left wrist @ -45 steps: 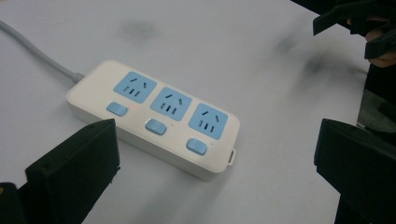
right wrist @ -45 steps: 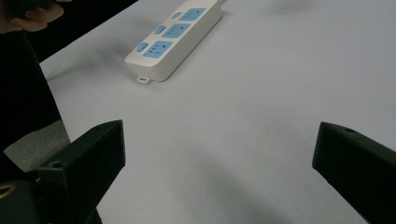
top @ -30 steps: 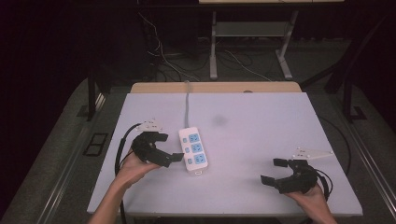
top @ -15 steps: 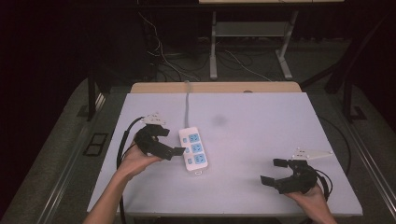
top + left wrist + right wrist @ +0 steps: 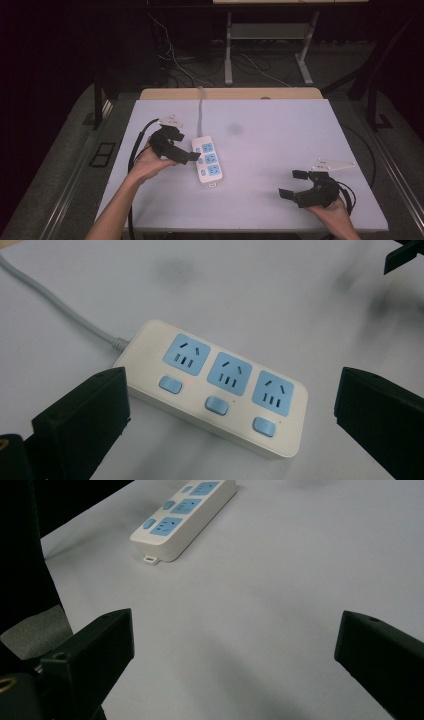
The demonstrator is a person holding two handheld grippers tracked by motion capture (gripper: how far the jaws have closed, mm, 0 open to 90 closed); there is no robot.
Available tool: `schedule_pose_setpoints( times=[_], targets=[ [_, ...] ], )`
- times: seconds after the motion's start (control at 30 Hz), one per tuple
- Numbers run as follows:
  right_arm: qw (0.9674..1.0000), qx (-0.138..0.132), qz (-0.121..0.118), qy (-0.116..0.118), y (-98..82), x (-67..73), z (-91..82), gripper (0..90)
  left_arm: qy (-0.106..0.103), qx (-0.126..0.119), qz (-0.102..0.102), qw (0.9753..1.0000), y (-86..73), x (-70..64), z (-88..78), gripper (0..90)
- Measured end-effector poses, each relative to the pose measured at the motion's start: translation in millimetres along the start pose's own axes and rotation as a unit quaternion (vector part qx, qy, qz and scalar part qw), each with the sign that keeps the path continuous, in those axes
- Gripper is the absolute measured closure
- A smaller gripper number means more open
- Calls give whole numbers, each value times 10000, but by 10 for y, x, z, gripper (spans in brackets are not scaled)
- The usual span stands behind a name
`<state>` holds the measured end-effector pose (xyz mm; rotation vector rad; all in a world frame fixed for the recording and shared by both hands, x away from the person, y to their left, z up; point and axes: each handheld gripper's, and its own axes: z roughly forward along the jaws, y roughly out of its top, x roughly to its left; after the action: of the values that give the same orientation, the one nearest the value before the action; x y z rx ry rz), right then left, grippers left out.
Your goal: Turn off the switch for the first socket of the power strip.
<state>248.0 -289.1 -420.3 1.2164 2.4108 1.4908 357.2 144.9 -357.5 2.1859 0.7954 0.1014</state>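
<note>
A white power strip point(image 5: 208, 160) with three blue sockets and three blue switches lies left of the table's middle; its grey cord point(image 5: 201, 114) runs off the far edge. My left gripper point(image 5: 186, 149) hovers just left of it, open, jaws wide and pointing at its side. In the left gripper view the power strip point(image 5: 215, 385) lies between and beyond the jaws, untouched. My right gripper point(image 5: 294, 183) stands open near the front right, far from the strip. The right gripper view has the power strip point(image 5: 182, 515) far ahead at upper left.
The pale table top point(image 5: 280, 135) has a faint dark smudge point(image 5: 234, 128) behind the strip. Dark floor, cables and a metal stand point(image 5: 228, 50) lie beyond the far edge. A black cable point(image 5: 137, 145) trails from the left gripper along the table's left side.
The left gripper has moved forward and a little right, closing in on the strip's left side. The right gripper has stayed put.
</note>
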Motion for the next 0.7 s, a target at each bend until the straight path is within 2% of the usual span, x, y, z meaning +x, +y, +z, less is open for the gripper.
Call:
schedule_pose_setpoints(
  times=[0.3,0.7],
  targets=[
    [10000,19,-11,5,-1,1,5,23,18,72,-32,10000,27,101,74,30],
    [10000,40,-34,6,-2,-1,11,23,30,23,-163,9999,25,224,142,108]
  ],
)
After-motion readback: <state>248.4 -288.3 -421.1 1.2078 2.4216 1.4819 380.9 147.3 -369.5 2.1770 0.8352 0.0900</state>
